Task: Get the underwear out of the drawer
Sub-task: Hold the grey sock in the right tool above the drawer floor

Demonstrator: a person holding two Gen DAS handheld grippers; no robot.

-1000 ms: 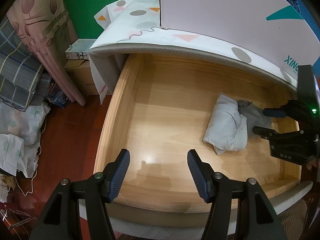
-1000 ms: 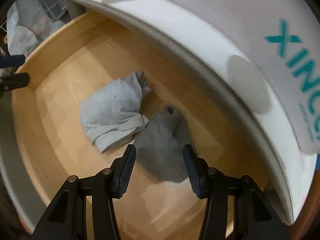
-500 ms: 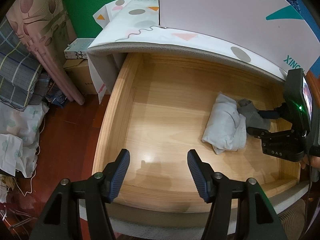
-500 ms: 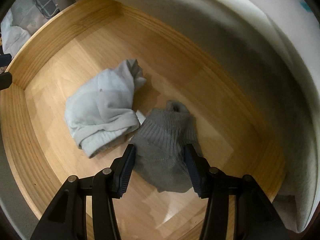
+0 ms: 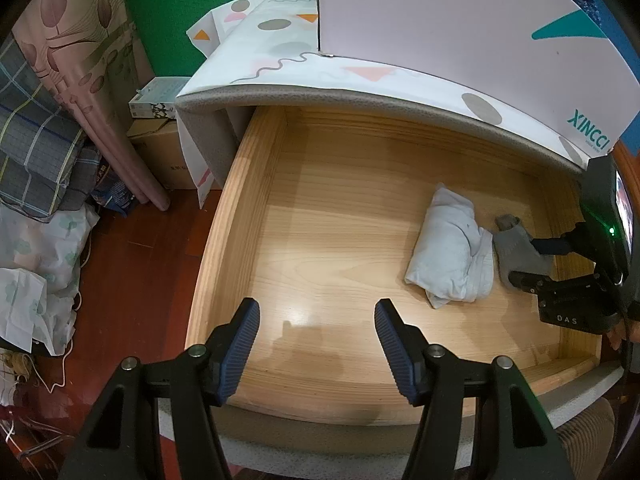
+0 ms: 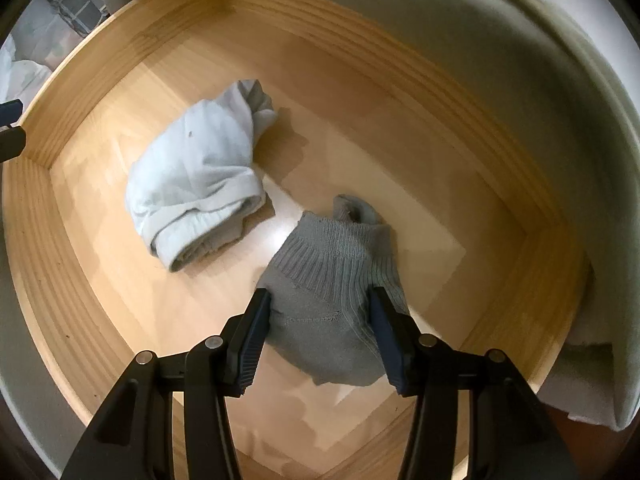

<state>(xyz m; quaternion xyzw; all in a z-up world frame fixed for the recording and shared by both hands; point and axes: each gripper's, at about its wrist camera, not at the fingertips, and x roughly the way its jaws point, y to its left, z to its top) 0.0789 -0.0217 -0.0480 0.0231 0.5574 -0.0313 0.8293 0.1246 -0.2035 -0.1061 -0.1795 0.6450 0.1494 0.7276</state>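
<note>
In the open pale wooden drawer, the right gripper straddles a grey ribbed knitted garment, pads touching its sides. A rolled pale-blue underwear bundle lies just beside. The left gripper hangs apart, empty.

A green wall stands at the far end of the room. Left of it hangs a pink curtain with a leaf pattern, reaching down to a dark red-brown wooden floor. A cardboard box sits on that floor at the curtain's foot, a small printed box on top. Plaid bedding and pale bags pile up further left. Overhead light glares off polished wood.
</note>
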